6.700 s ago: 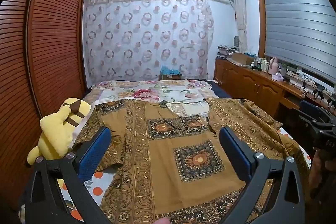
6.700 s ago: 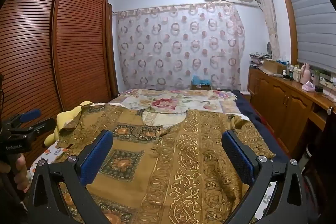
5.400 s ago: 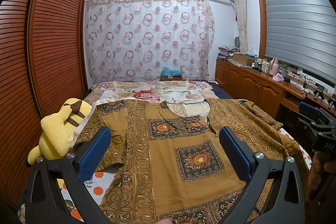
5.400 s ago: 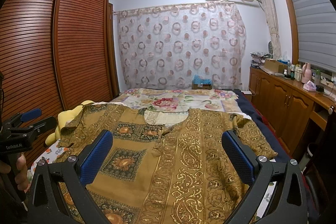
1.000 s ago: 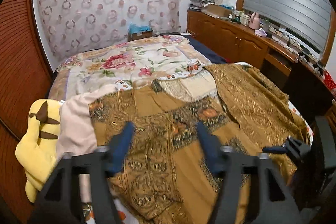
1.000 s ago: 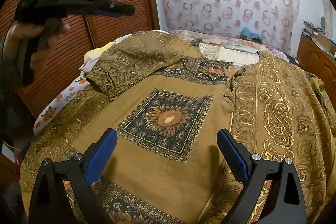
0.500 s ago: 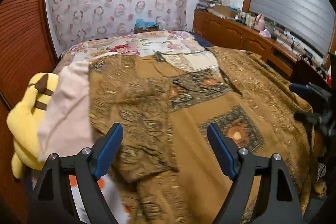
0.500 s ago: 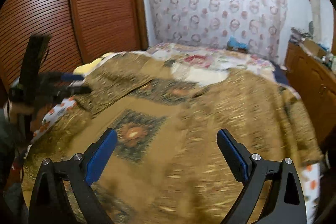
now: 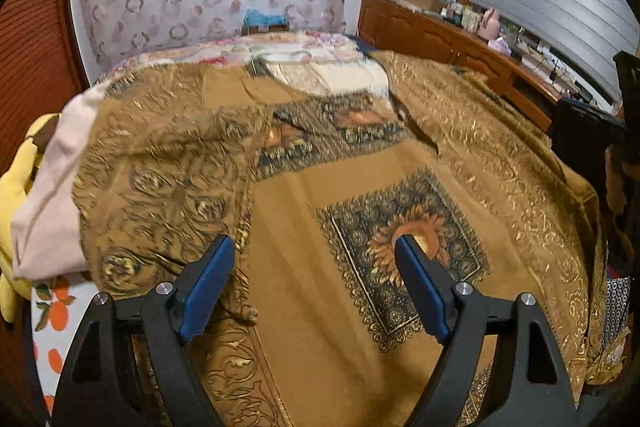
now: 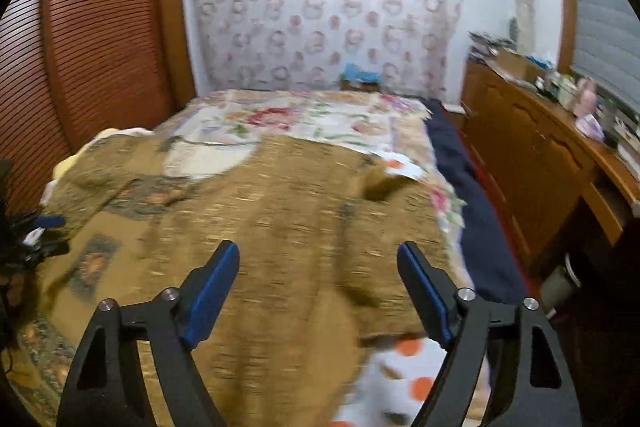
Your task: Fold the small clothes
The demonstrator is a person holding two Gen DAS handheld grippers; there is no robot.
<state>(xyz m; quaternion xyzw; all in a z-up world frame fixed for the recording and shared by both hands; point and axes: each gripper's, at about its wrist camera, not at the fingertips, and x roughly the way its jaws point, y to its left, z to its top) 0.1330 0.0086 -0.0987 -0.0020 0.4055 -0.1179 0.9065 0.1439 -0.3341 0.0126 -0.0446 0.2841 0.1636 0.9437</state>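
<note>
Both the left hand-held gripper (image 9: 316, 283) and right hand-held gripper (image 10: 318, 287) agape, empty, above brown patterned garment (image 9: 304, 195)

Yellow plush toy (image 9: 16, 179) beside floral bedspread (image 10: 304, 123) — wooden dresser (image 10: 532, 147) right.

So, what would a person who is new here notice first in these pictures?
The big brown and gold patterned garment spread across the bed, its sunflower square in the middle. Both open grippers, left and right, hover above it, and a yellow plush toy lies at the bed's left edge.
</note>
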